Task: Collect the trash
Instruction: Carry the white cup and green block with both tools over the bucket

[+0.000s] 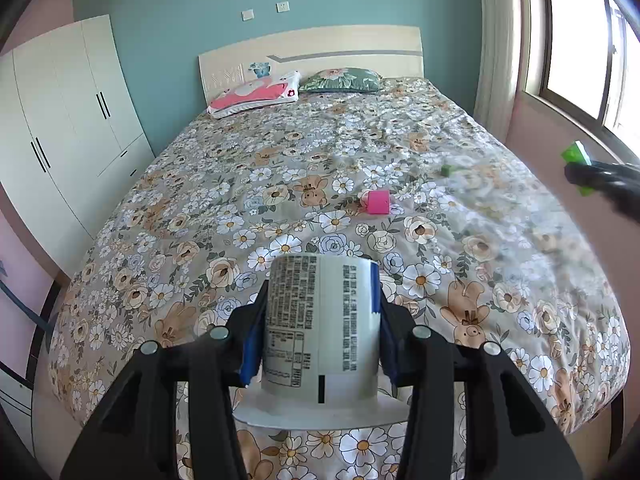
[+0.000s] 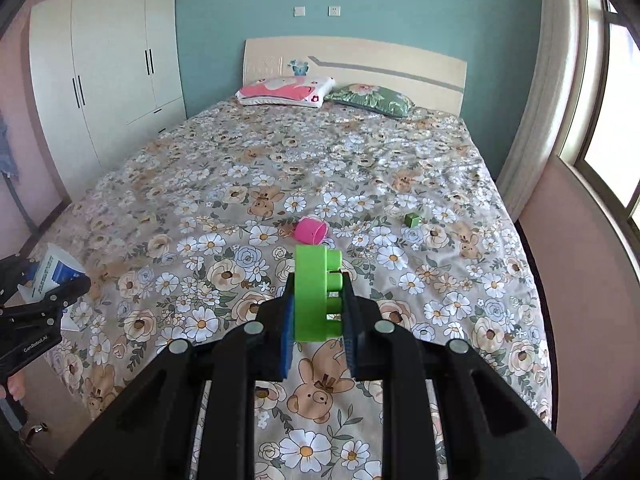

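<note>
the left gripper (image 1: 320, 332) is pinching a white paper cup (image 1: 320, 328) with printed text, and its fingers are pressing on both sides of the cup. the cup is hanging above the near part of the bed (image 1: 280, 168), not touching the cover. the right gripper (image 2: 318, 312) is pinching a green toy block (image 2: 316, 296), and this block is also staying in the air over the bed.

on the flowered cover, a pink cup (image 2: 310, 231) is lying on its side, just ahead of the green block in the right wrist view. a small green cube (image 2: 412, 220) is lying further to the right, well apart from the pink cup. two pillows, a pink pillow (image 2: 286, 91) and a green pillow (image 2: 370, 98), are resting at the headboard (image 2: 360, 60). a white wardrobe (image 2: 108, 68) is standing at the left of the bed, and a window (image 2: 608, 100) is at the right.
</note>
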Demonstrator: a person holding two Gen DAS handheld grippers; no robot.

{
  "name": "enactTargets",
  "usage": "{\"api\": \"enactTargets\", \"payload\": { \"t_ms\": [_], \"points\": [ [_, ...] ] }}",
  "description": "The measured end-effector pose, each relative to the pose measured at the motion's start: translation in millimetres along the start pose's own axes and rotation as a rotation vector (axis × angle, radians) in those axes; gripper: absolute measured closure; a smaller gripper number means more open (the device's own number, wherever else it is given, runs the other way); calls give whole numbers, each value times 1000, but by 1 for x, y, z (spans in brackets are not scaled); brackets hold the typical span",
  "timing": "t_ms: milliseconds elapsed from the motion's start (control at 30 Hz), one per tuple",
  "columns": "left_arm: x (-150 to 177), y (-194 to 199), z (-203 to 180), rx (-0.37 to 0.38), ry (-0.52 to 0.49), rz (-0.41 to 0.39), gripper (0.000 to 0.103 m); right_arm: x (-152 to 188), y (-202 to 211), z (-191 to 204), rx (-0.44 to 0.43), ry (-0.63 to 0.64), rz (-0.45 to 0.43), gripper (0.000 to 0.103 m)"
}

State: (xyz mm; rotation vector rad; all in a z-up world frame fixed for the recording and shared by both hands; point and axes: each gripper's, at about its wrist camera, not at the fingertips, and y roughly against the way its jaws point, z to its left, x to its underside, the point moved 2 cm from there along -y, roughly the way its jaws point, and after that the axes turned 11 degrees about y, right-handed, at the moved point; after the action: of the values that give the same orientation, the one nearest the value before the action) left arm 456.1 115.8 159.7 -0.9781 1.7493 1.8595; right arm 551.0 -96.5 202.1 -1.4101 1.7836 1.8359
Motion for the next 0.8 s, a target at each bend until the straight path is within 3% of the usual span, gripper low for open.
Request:
{"api": "enactTargets", "payload": {
  "t_ms": [200,400,567,800],
  "points": [
    [13,87,9,10,26,-88,55,9,107,13,22,23,-93,81],
    [33,160,16,3,38,-166,55,29,187,28,32,39,-153,81],
    [54,203,22,3,47,-204,55,56,230,38,29,54,-178,81],
    [95,239,35,17,44,-237,55,107,259,48,4,72,-166,81]
  ]
}}
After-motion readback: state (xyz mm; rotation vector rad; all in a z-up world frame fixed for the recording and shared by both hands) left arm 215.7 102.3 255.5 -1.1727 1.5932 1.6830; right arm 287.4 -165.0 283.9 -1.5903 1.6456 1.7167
